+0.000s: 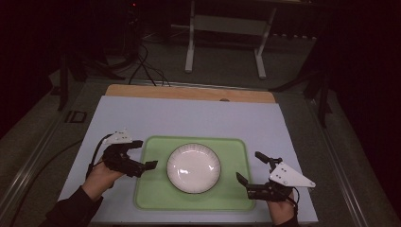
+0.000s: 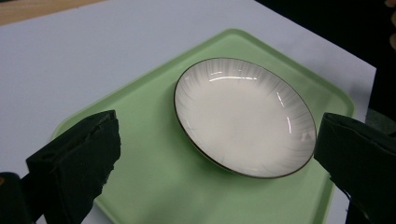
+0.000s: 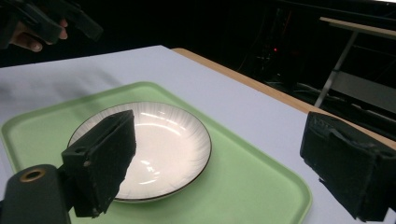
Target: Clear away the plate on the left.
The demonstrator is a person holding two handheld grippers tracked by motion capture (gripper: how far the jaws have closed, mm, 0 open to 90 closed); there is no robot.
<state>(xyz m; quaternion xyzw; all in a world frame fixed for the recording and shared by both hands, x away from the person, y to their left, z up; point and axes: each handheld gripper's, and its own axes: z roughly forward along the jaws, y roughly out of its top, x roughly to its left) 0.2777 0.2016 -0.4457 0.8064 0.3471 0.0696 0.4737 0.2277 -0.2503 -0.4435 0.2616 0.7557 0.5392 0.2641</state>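
While both grippers hang spread and empty, plate (image 1: 193, 168) sits frame-centre on tray (image 1: 153, 194) — left gripper (image 1: 143, 154) slightly nearer than right gripper (image 1: 249, 167); round, no long axis.

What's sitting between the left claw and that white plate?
Nothing but bare green tray. In the high view, the left claw hangs open at the tray's left edge, apart from the plate.
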